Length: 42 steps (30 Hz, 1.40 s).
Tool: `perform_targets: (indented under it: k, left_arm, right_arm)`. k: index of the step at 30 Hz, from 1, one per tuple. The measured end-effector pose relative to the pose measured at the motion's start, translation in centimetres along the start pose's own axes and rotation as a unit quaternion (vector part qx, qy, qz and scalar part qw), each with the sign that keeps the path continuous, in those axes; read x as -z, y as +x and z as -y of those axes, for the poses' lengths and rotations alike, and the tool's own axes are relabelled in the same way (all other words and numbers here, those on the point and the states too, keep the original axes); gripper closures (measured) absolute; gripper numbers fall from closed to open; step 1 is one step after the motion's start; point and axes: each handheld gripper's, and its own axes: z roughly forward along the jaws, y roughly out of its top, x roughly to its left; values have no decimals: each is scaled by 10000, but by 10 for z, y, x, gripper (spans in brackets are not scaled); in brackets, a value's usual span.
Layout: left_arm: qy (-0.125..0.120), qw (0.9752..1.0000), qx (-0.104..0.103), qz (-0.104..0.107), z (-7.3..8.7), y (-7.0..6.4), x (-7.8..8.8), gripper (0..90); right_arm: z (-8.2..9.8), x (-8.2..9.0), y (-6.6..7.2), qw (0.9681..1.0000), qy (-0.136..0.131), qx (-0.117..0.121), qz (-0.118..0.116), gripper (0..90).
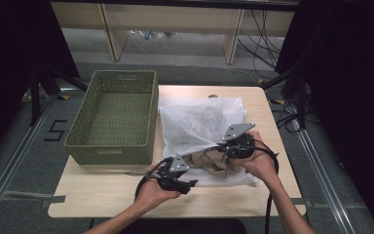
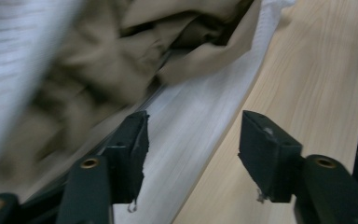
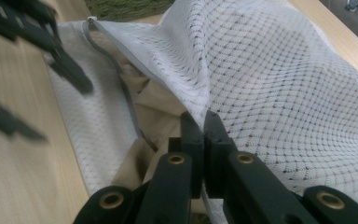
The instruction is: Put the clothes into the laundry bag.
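Pale wooden table carries a white mesh bag, long axis running twelve to six, mouth toward six, with tan cloth seemingly spilling out. Right gripper pinches the bag's upper edge; left gripper, jaws spread, holds nothing.

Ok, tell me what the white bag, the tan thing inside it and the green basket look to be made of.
White bag: thin synthetic-looking mesh, see-through with a regular open grid, matte.
Tan thing: soft woven cloth, likely a garment, judging by its creases and folds; matte.
Green basket: walls show a woven pattern; probably moulded plastic or coated fibre, too far off to tell.
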Motion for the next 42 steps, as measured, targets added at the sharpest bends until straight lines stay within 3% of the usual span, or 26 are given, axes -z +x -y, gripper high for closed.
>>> perform_targets:
  k: [1, 2, 4, 6, 9, 11, 12, 14, 15, 16, 17, 18, 19, 20, 21, 22, 23, 24, 26, 27, 30, 34, 35, 38, 40, 42]
  left_arm:
    - [0, 10000, 0, 0, 0, 0, 0, 402]
    - [-95, 10000, 18, -3, -7, -7, -16, 386]
    - [-197, 9998, 19, -67, -14, -11, -28, 360]
    - [-279, 9995, 28, -155, -20, -15, -41, 327]
    - [-215, 9995, -13, -221, -26, -19, -57, 302]
    - [-231, 9992, -6, -313, -28, -20, -61, 308]
    - [-154, 9982, -10, -577, -32, -19, -68, 361]
    - [-244, 9980, 45, -584, -33, -17, -71, 660]
    - [-382, 9965, 110, -739, -39, -11, -74, 750]
    - [-394, 9947, -14, -952, -43, -6, -73, 819]
    - [-434, 9934, 110, -1054, -46, -3, -72, 863]
    - [-434, 9934, 110, -1054, -46, -3, -72, 875]
    - [-495, 9911, 152, -1222, -54, 7, -66, 879]
    - [-540, 9900, 189, -1291, -57, 12, -63, 879]
    - [-500, 9894, 178, -1351, -58, 19, -60, 879]
    - [-489, 9890, 248, -1372, -57, 25, -60, 878]
    - [-510, 9879, 400, -1411, -54, 28, -63, 875]
    - [-359, 9884, 350, -1434, -51, 31, -65, 864]
    - [-236, 9895, 389, -1375, -40, 34, -69, 807]
    - [-301, 9893, 519, -1333, -36, 32, -70, 776]
    - [-184, 9930, 550, -1030, -28, 25, -64, 646]
    - [-27, 9957, 471, -796, -22, 14, -51, 477]
    - [-45, 9962, 419, -760, -22, 11, -48, 445]
    - [-51, 9971, 396, -652, -23, 4, -51, 348]
    - [-65, 9967, 393, -705, -25, 4, -57, 375]
    - [-186, 9959, 416, -776, -29, 7, -66, 512]
  right_arm:
    - [0, 1, 0, 10000, 6, -58, -18, 900]
    - [1, 2, -2, 10000, -40, -51, -1, 900]
    - [3, 4, -3, 9999, -52, -130, -6, 900]
    - [5, 4, -5, 9999, -99, -47, -15, 900]
    - [7, 5, -6, 9999, -58, -152, -37, 900]
    - [8, 6, -7, 9999, -103, -90, -21, 900]
    - [8, 7, -8, 9999, -97, -100, -45, 900]
    - [9, 8, -8, 9998, -102, -192, 10, 900]
    - [9, 9, -8, 9998, -108, -136, -15, 900]
    - [9, 10, -7, 9999, -110, -128, -32, 900]
    - [9, 11, -6, 9998, -86, -141, -85, 900]
    - [9, 11, -6, 9998, -86, -141, -85, 900]
    - [10, 13, -5, 9996, -90, -229, -97, 900]
    - [10, 13, -6, 9998, -132, -161, -66, 900]
    - [11, 14, -6, 9996, -95, -276, -54, 900]
    - [12, 14, -7, 9997, -106, -198, -87, 900]
    - [13, 14, -6, 9995, -77, -283, -74, 900]
    - [14, 14, -6, 9997, -54, -230, -84, 900]
    - [17, 12, -4, 9996, 35, -275, -81, 900]
    - [19, 10, -4, 9996, 77, -270, -96, 900]
    - [24, 5, -3, 9994, 140, -267, -151, 900]
    - [24, 2, -1, 9992, 195, -315, -156, 900]
    - [23, 1, -1, 9996, 165, -193, -140, 900]
    - [23, 1, 0, 9994, 176, -248, -164, 900]
    - [23, 1, 0, 9992, 194, -249, -260, 900]
    - [23, 2, 1, 9992, 210, -279, -189, 900]
